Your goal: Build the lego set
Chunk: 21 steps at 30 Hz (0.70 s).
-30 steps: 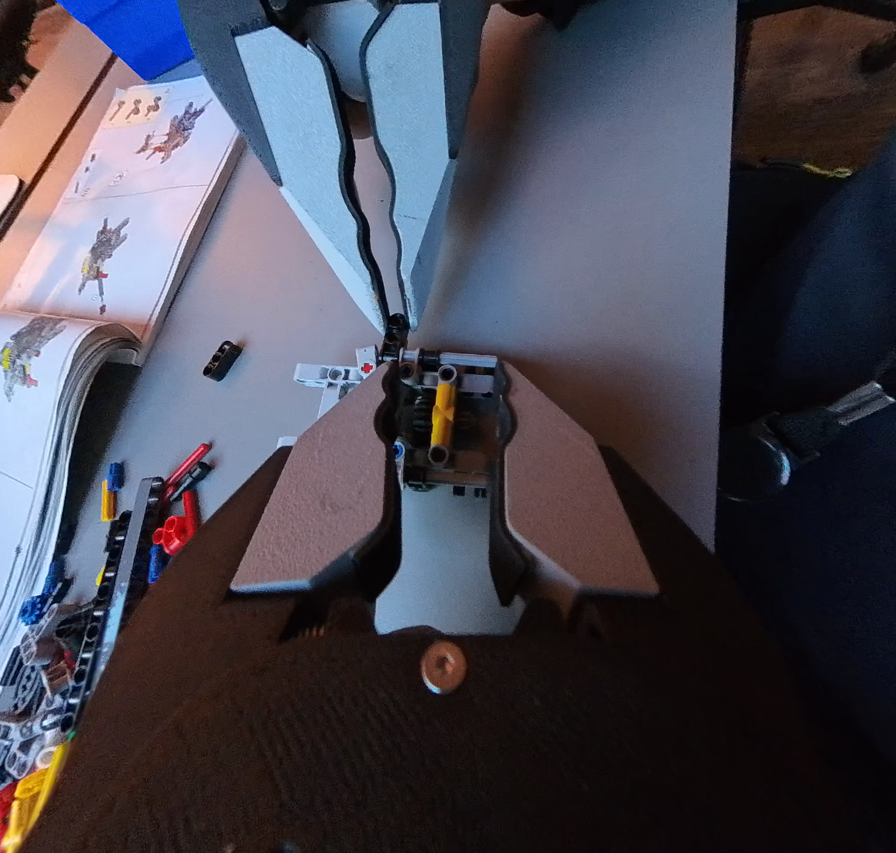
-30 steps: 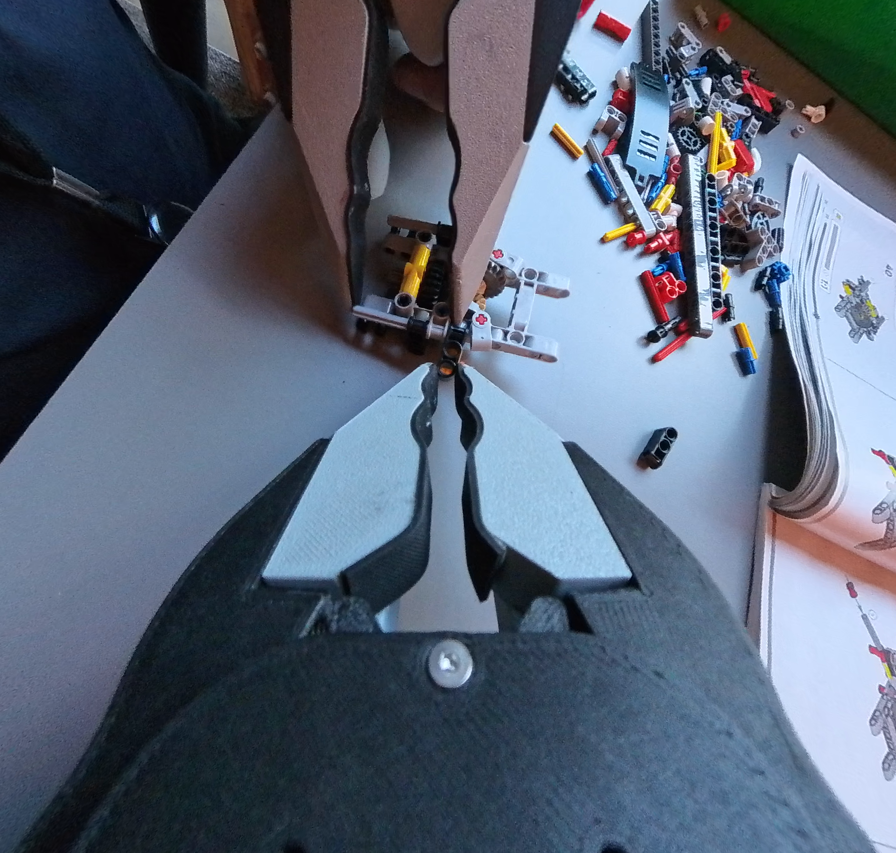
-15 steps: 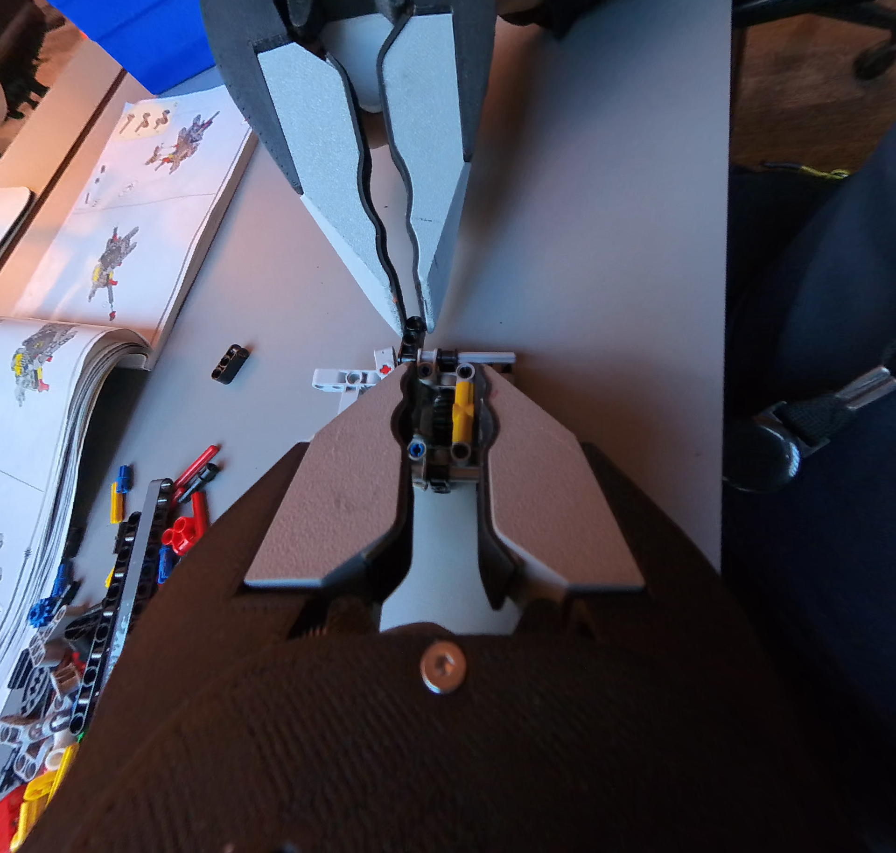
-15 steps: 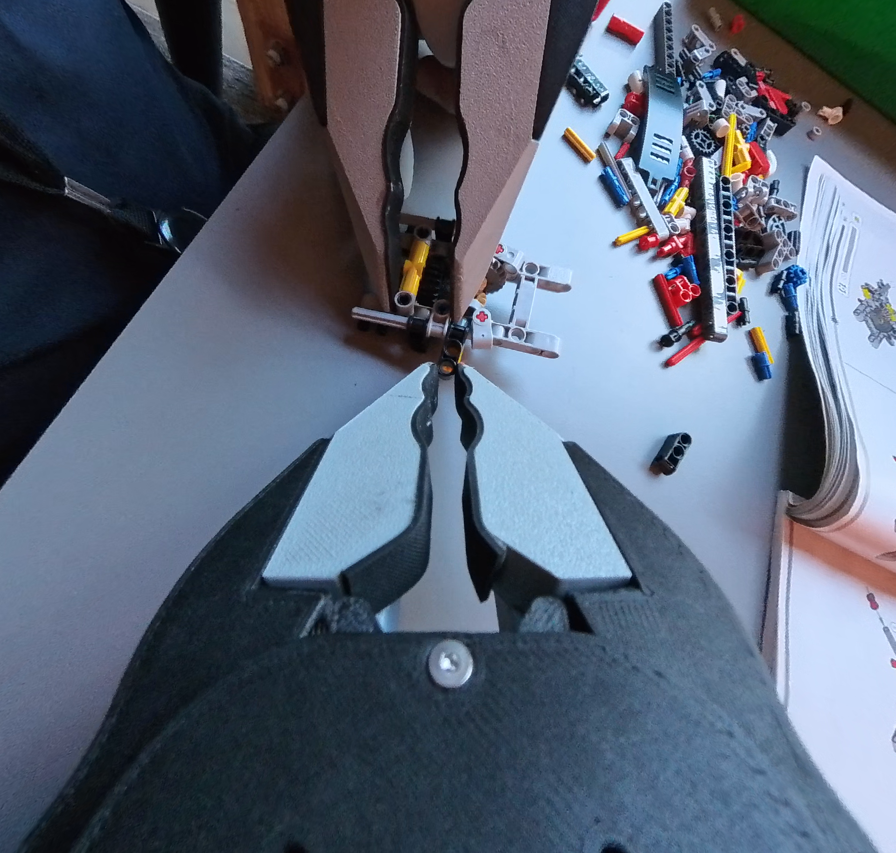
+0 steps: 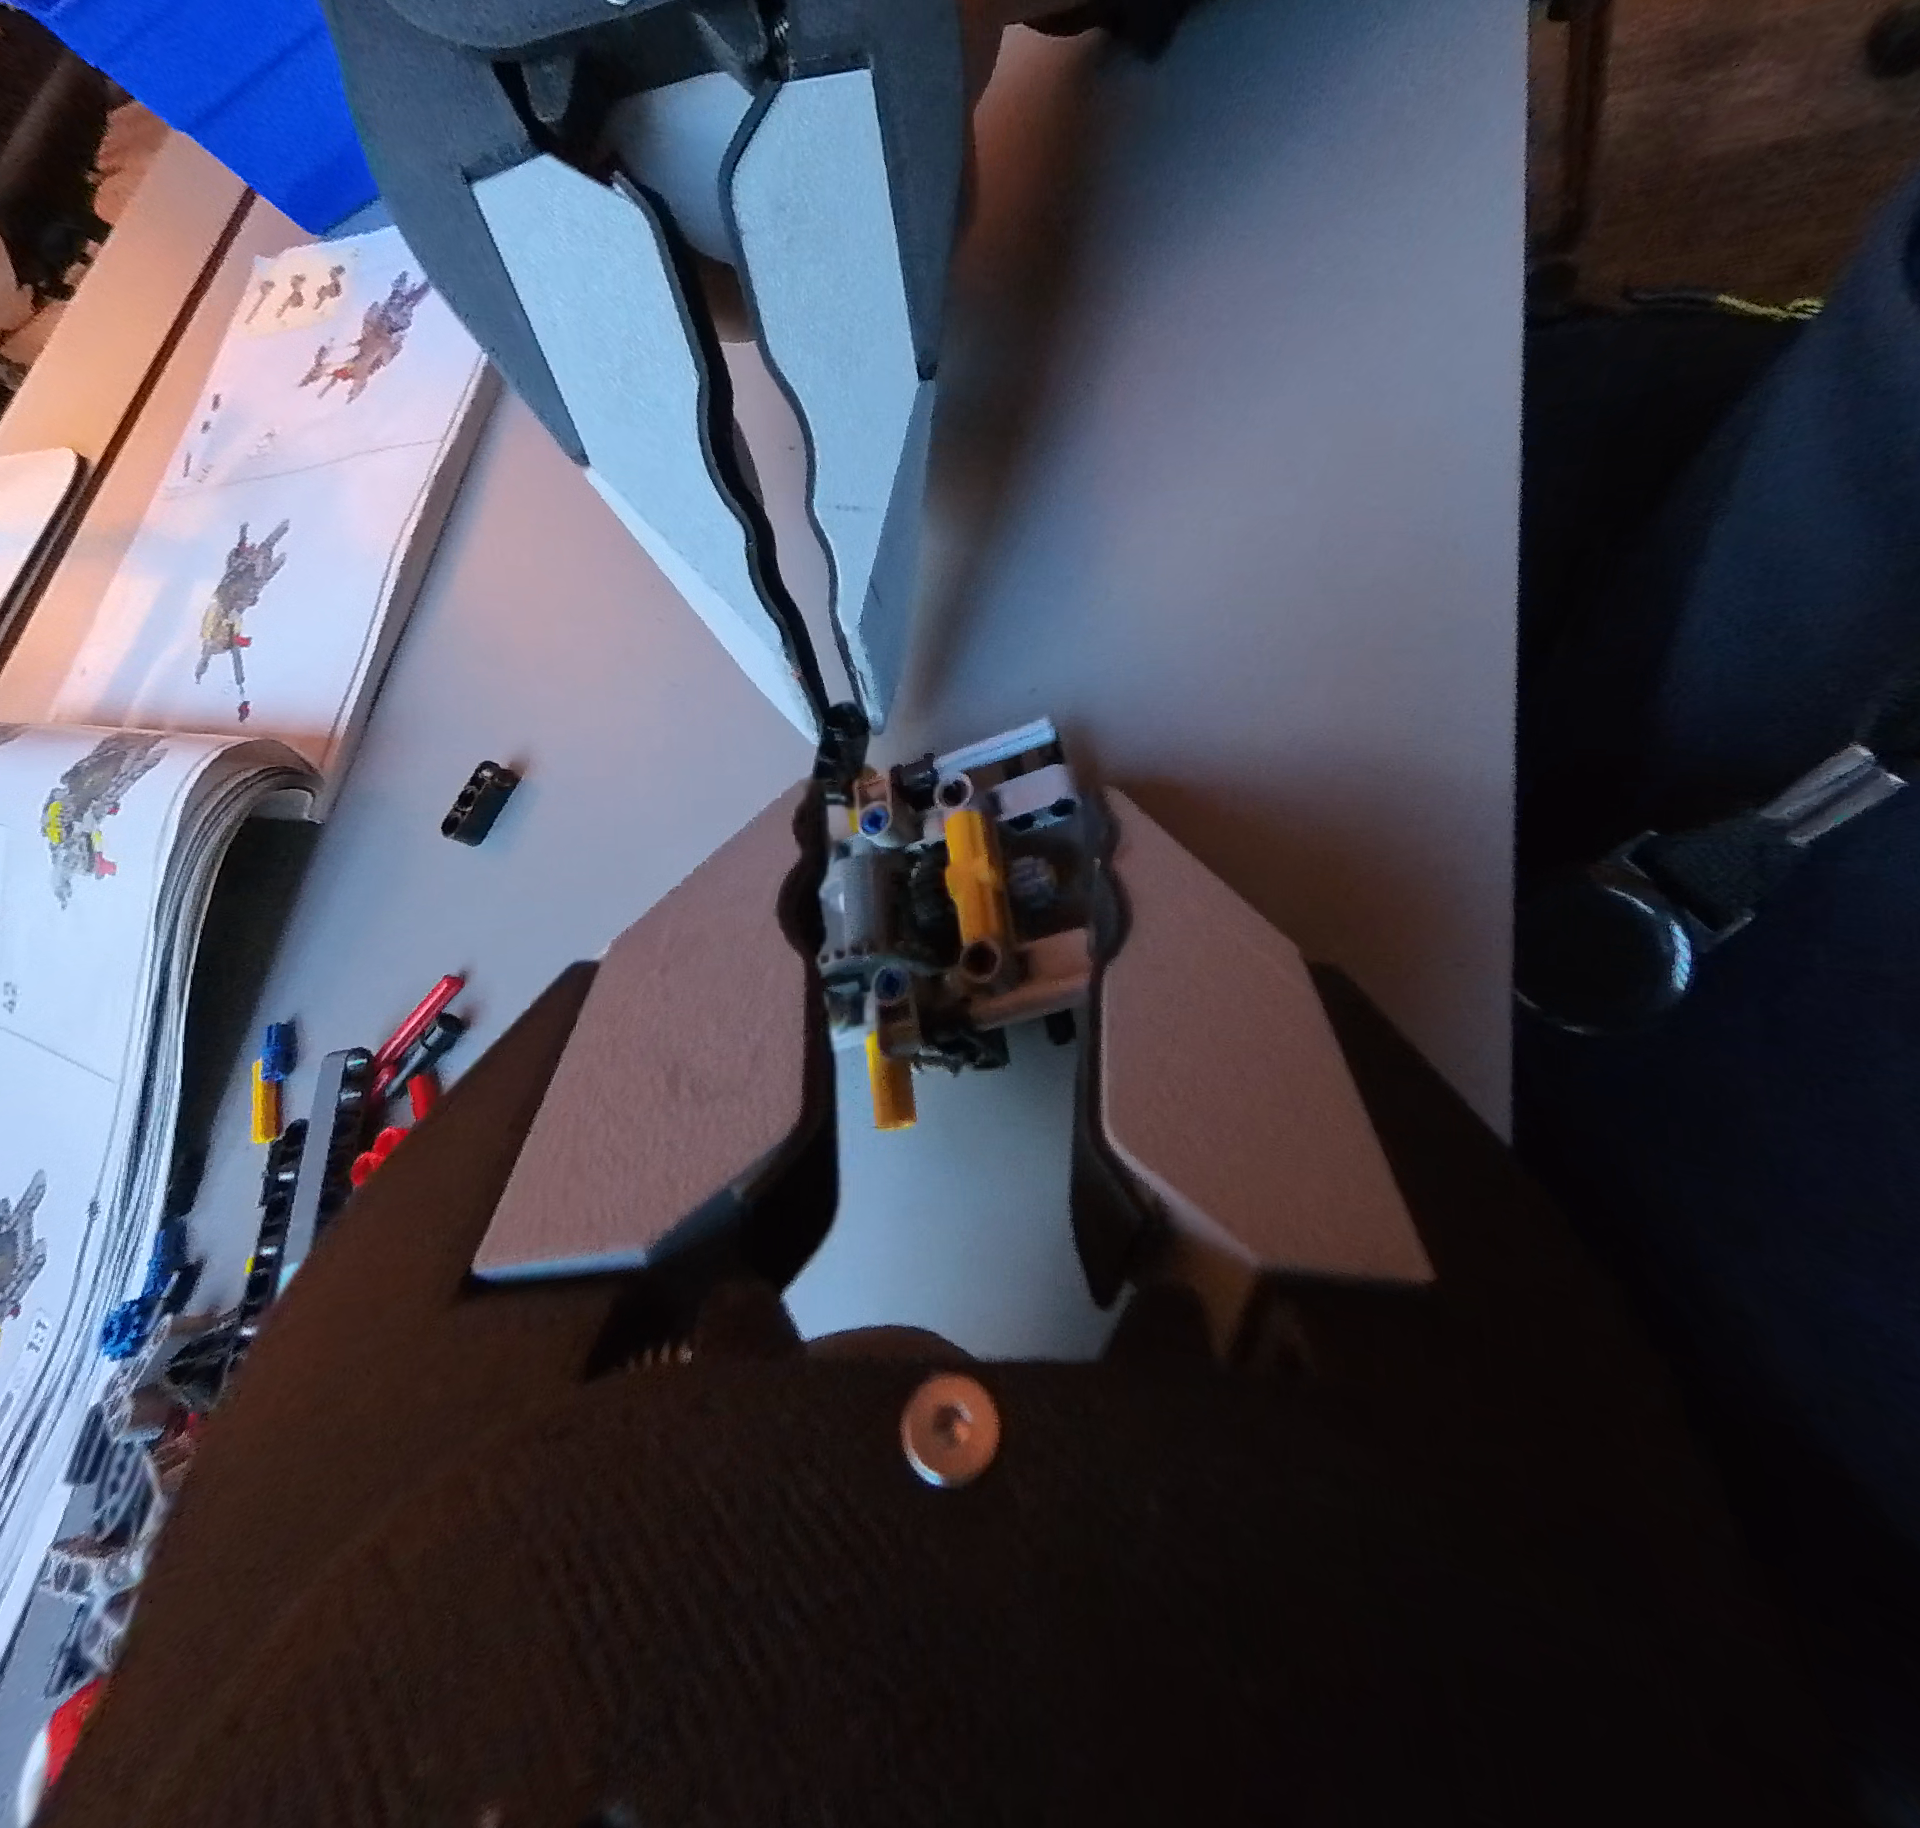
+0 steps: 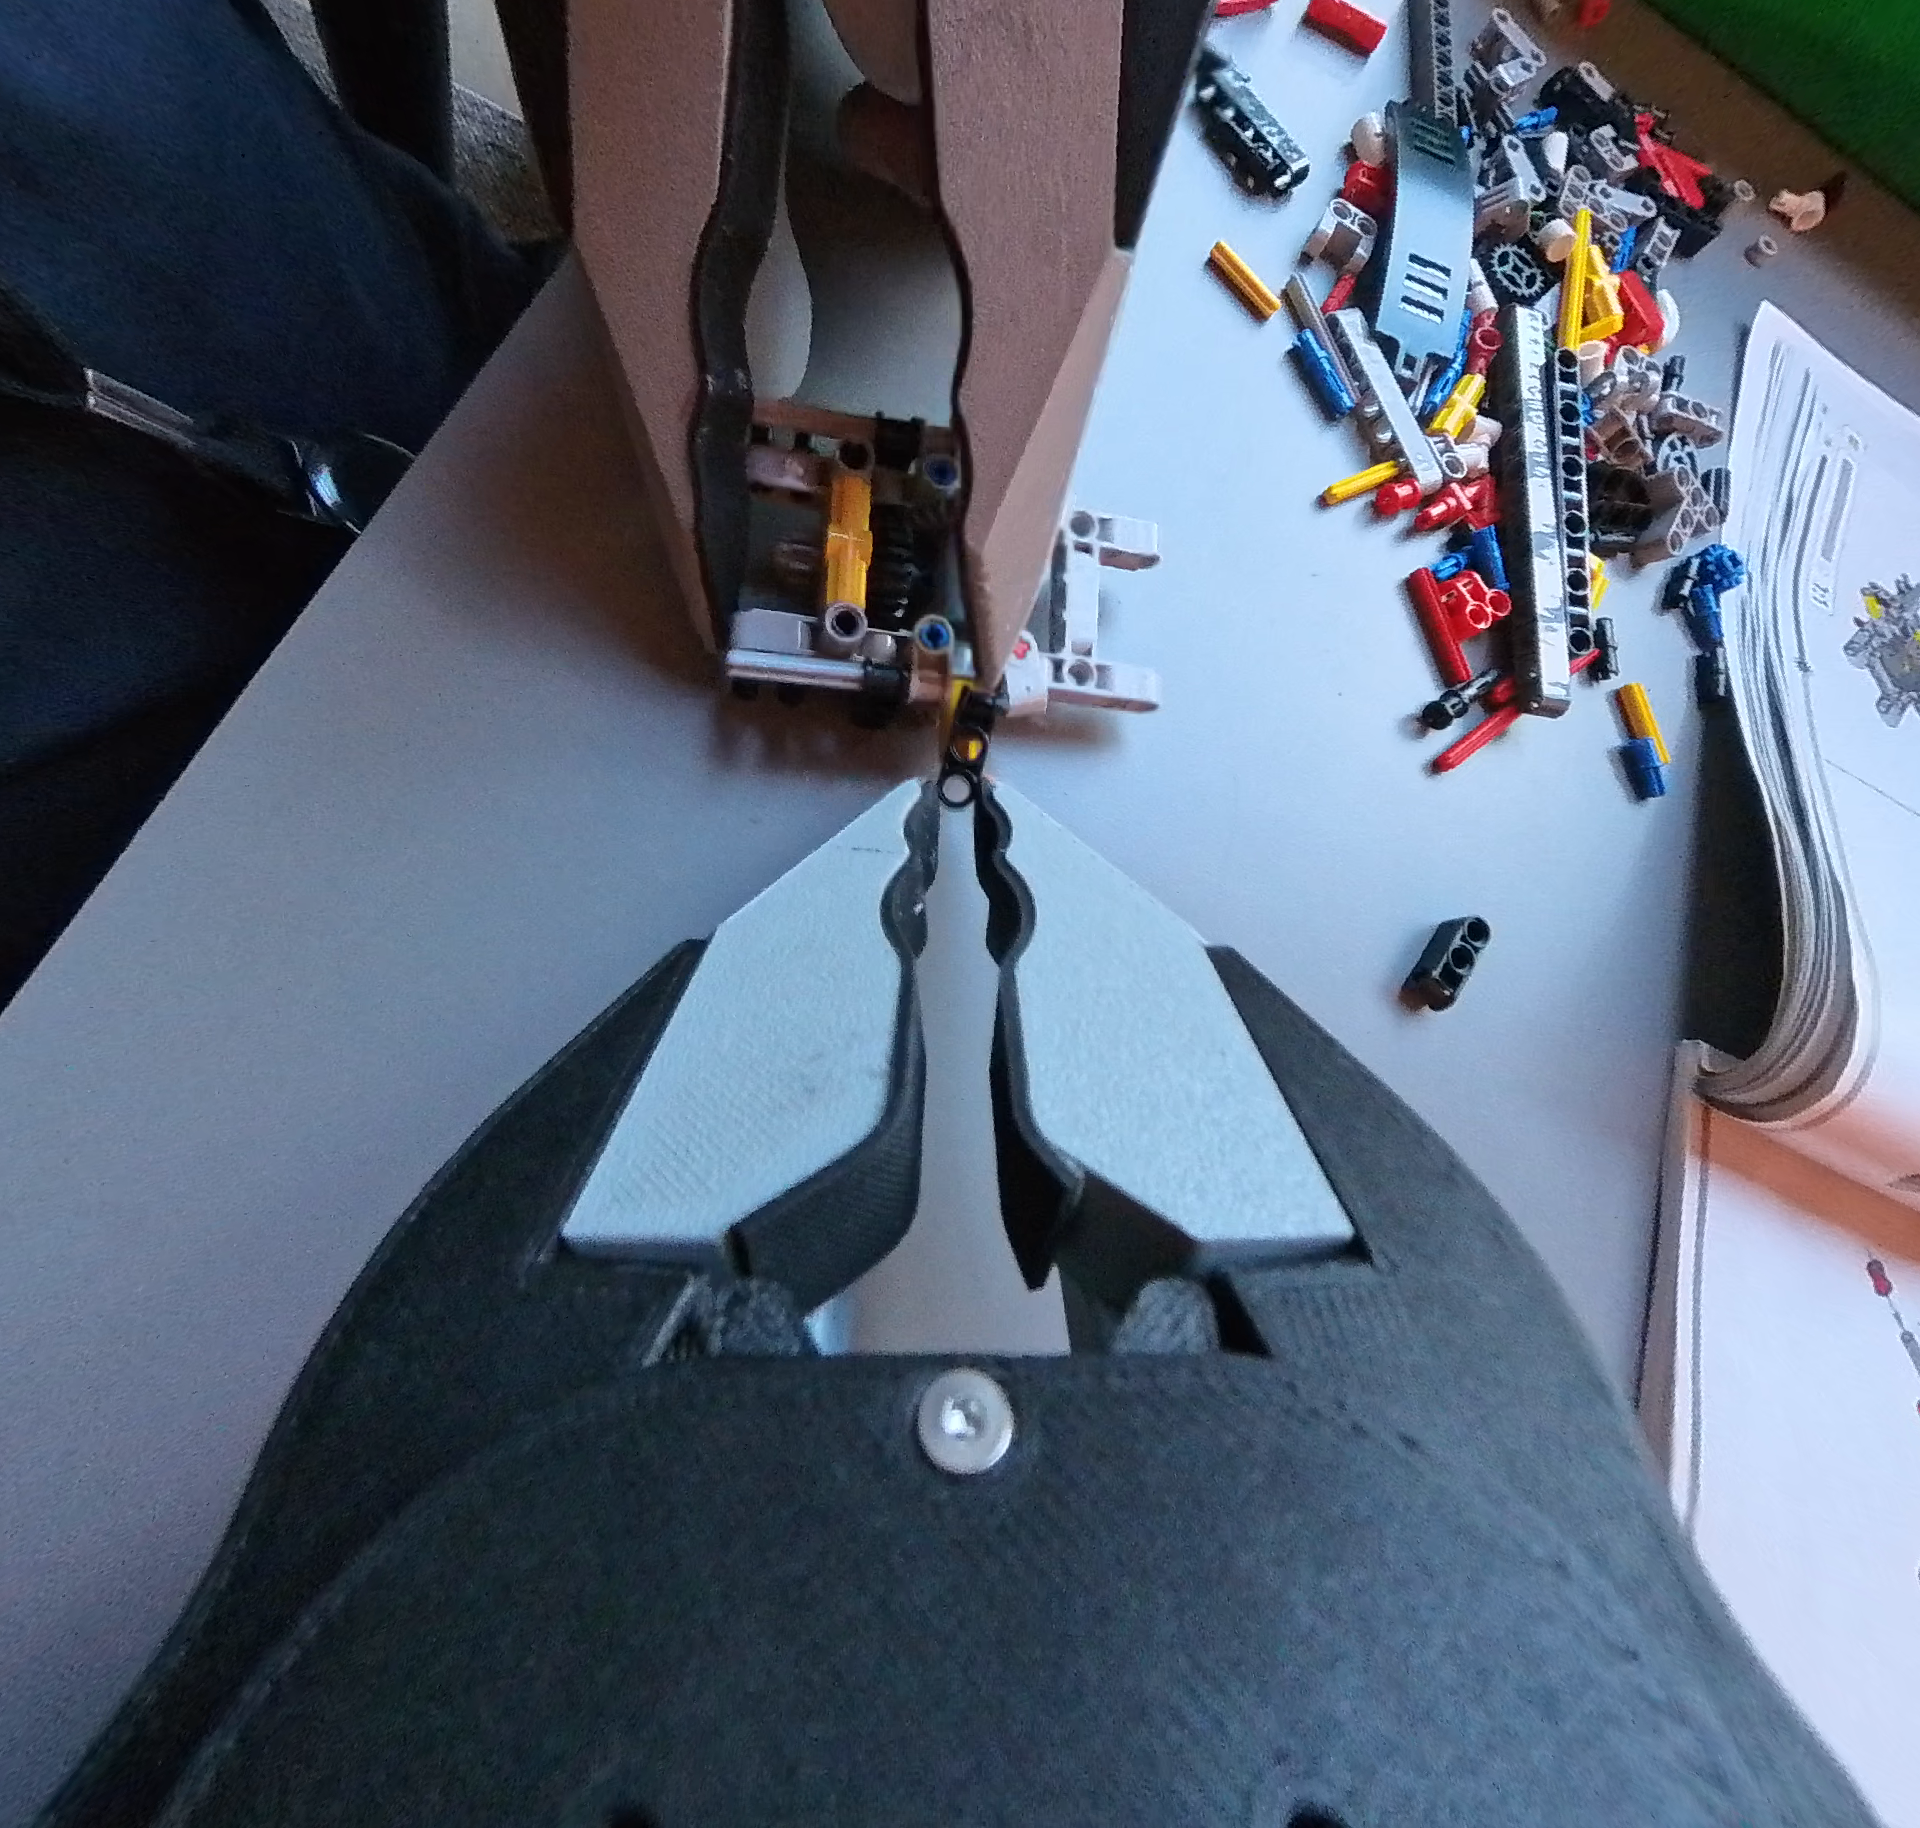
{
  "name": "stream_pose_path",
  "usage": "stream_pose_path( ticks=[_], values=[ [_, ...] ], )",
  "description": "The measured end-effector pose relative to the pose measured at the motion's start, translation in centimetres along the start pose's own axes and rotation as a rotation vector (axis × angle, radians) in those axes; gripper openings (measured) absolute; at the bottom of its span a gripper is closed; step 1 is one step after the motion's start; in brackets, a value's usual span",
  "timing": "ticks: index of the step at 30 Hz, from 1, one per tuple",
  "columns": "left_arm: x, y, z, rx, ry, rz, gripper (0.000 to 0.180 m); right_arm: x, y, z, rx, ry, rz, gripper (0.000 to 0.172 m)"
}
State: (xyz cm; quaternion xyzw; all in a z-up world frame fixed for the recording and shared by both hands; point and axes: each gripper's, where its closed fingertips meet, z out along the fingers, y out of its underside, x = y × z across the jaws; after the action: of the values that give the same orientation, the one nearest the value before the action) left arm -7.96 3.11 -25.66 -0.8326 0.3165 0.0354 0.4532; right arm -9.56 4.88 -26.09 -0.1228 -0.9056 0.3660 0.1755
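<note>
1. My left gripper (image 5: 951,879) has its fingers spread around the brick assembly (image 6: 842,573) on the desk (image 6: 416,843); contact unclear.
2. My right gripper (image 6: 958,791) has its fingers clenched on a small black connector (image 6: 961,755) at the assembly's corner.

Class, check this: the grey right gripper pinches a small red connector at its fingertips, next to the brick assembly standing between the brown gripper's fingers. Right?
Not quite: the connector pinched by the right gripper is black, not red, as the right wrist view shows. The brick assembly does stand between the brown gripper's fingers.
</note>
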Motion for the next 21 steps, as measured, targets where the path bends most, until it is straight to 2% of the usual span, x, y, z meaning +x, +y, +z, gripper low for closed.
stream_pose_path(
  ticks=[6, 9, 11, 16, 21],
  values=[
    [-0.6, -0.7, -1.1, 0.061, 0.021, -0.068, 0.049, 0.9, 0.3, -1.0, 0.021, 0.017, 0.050, 0.004],
    [-1.6, -1.5, -2.2, 0.085, 0.015, -0.144, 0.033, 1.5, -0.6, -2.3, 0.107, 0.026, 0.100, 0.004],
    [-2.9, -1.9, -2.6, 0.082, -0.009, -0.242, 0.019, 1.8, -1.4, -3.1, 0.159, 0.028, 0.119, 0.004],
    [-3.8, -3.2, -2.0, 0.112, 0.110, -0.525, 0.026, 1.3, -2.3, -3.2, 0.152, 0.062, 0.074, 0.004],
    [-3.9, -3.2, -1.0, 0.110, 0.175, -0.660, 0.015, 1.3, -2.9, -3.4, 0.129, 0.125, 0.019, 0.004]
  ],
)
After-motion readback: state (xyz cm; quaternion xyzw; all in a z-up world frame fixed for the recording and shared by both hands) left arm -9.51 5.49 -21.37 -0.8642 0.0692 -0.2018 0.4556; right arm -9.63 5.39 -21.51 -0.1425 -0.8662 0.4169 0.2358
